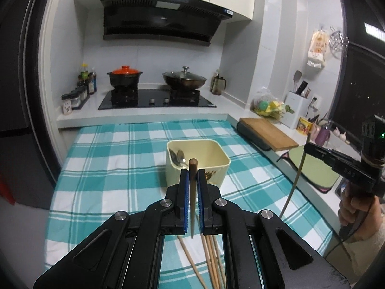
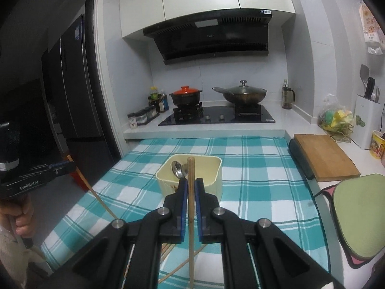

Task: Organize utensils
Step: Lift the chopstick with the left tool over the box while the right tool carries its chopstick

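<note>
Left gripper [image 1: 192, 175]: pressed together on a dark-tipped chopstick [image 1: 192, 192], which is held upright between the blue pads [image 1: 184, 202].
Right gripper [image 2: 189, 187]: pinched on a light wooden chopstick [image 2: 190, 204], which is held upright between its pads [image 2: 184, 207]; in the left view it is seen at the right edge [image 1: 312, 149], gripped in a hand [image 1: 356, 213].
Bin [image 1: 216, 150]: a cream tub, set on the cloth just beyond both sets of fingertips.
Spoons [image 2: 179, 169]: metal, leaned inside the bin at its left side.
Loose chopsticks [image 1: 211, 260]: several are laid on the cloth below the left gripper.
Cloth [image 1: 115, 159]: teal and white check, spread over the table.
Board [image 2: 324, 156]: wooden, on the counter to the right.
Stove [image 2: 216, 115]: at the back, with two lidded pots on it.
</note>
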The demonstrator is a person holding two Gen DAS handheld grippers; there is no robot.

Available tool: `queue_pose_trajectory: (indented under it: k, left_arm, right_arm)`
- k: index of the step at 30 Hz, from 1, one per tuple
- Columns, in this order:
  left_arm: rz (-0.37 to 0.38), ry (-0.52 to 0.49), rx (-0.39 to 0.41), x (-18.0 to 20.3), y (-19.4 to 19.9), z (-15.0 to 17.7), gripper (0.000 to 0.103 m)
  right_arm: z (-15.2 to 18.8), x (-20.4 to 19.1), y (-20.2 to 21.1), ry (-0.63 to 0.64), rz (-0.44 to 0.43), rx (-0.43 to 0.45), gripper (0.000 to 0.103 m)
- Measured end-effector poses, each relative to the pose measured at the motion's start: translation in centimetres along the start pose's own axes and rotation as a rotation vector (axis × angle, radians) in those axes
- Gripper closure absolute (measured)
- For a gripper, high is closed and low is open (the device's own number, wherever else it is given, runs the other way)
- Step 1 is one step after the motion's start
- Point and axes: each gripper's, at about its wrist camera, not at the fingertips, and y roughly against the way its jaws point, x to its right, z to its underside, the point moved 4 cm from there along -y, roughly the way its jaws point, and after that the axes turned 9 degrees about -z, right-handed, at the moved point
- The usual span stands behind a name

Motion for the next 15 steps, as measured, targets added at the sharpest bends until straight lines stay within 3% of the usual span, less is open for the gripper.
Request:
queue_pose_trajectory:
  k: [7, 15]
  left_arm:
    - [0.035, 0.019, 0.023, -0.3, 1.0, -3.9, 0.098]
    - [0.022, 0.023, 0.105, -0.1, 0.0, -10.7, 0.098]
  right_arm:
    - [-2.9, 0.3, -0.2, -0.009, -0.027, 0.072, 0.097]
    - [-9.1, -0.5, -2.3, 0.056, -0.039, 0.142, 0.097]
